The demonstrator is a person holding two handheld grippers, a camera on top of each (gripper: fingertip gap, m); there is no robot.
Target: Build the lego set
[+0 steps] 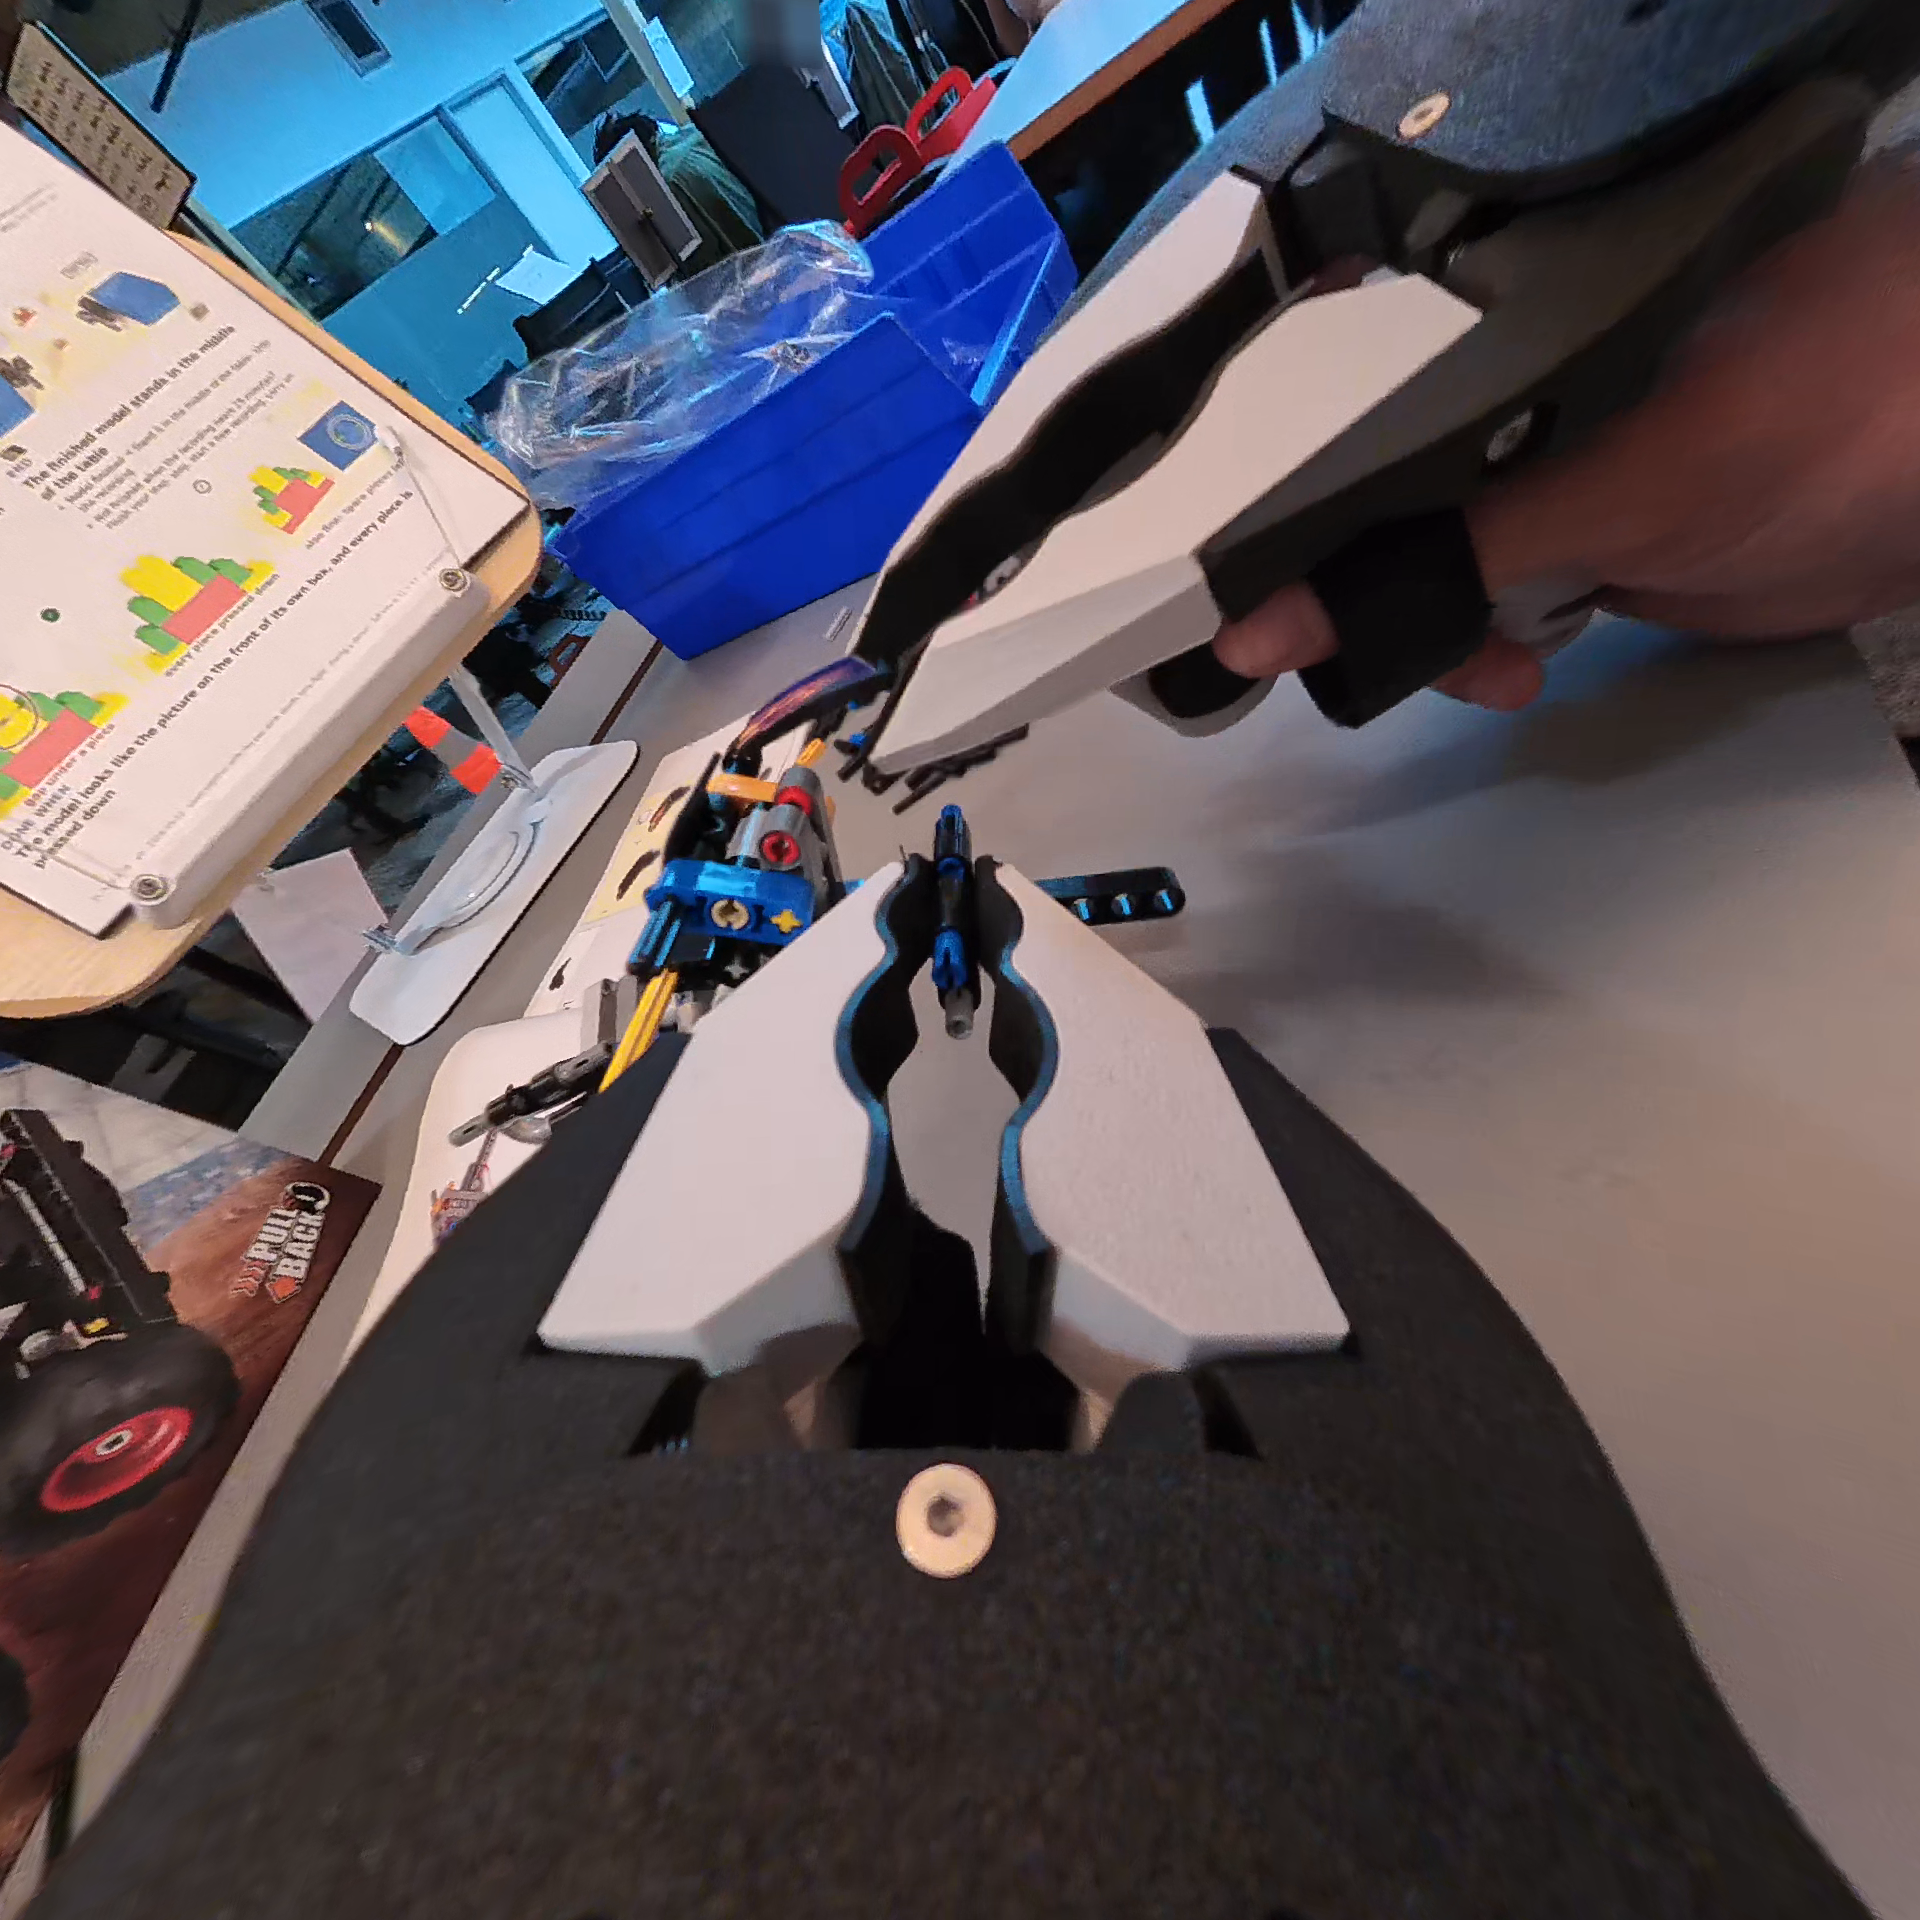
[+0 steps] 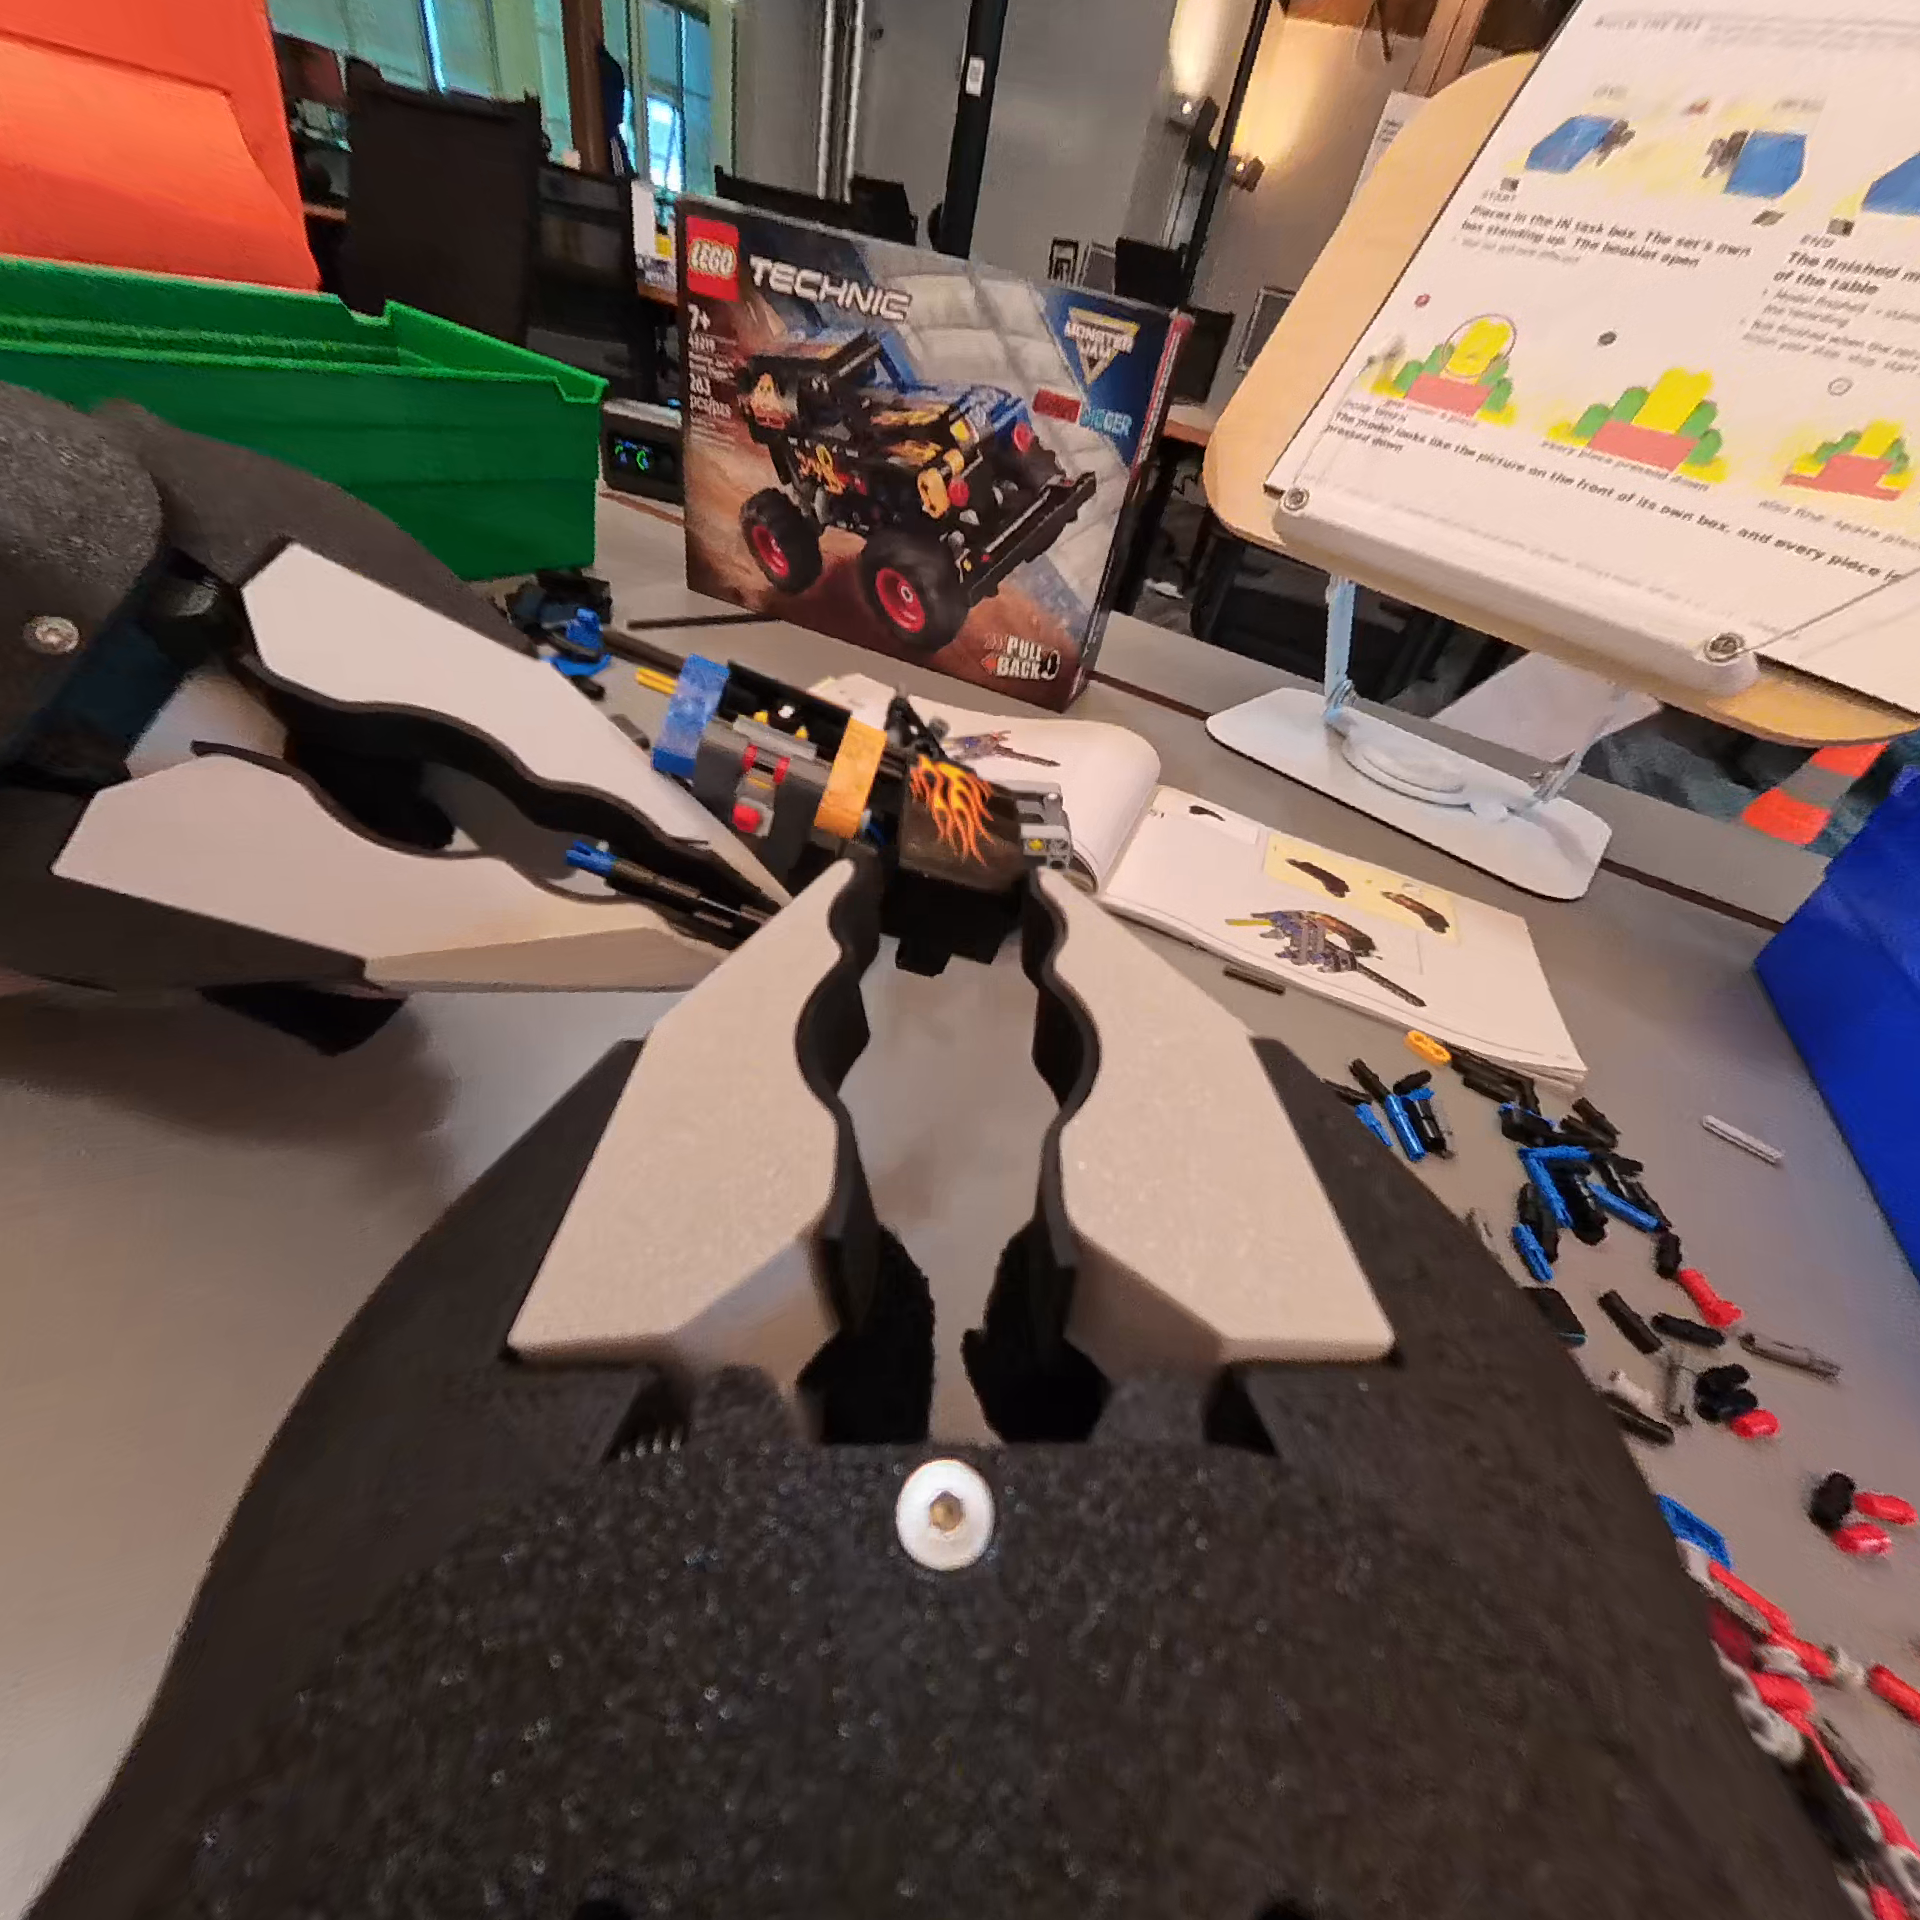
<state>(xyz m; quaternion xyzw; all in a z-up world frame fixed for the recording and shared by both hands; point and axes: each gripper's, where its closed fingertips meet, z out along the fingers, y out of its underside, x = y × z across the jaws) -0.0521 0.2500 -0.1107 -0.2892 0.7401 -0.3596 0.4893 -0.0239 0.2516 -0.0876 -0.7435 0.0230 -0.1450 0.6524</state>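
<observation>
Only two tools point(image 1: 951, 883) point(image 2: 940, 883), one model point(image 2: 831, 774).

Ahead of the tool, past the grey table point(image 2: 260, 1143), stand dark desks point(image 2: 582, 239) and a black post point(image 2: 971, 114); windows point(image 2: 655, 94) glow behind, a lamp point(image 2: 1195, 62) upper right.

Glossy plastic bin point(image 1: 790, 499), matt grainy gripper fingers point(image 1: 769, 1122).

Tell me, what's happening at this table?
A person is building a toy truck using two hand-held grippers. The left gripper is shut on a small blue and black pin. The right gripper holds the half-built model by its flame-decorated end. The open instruction booklet and loose pieces lie on the table.
</observation>
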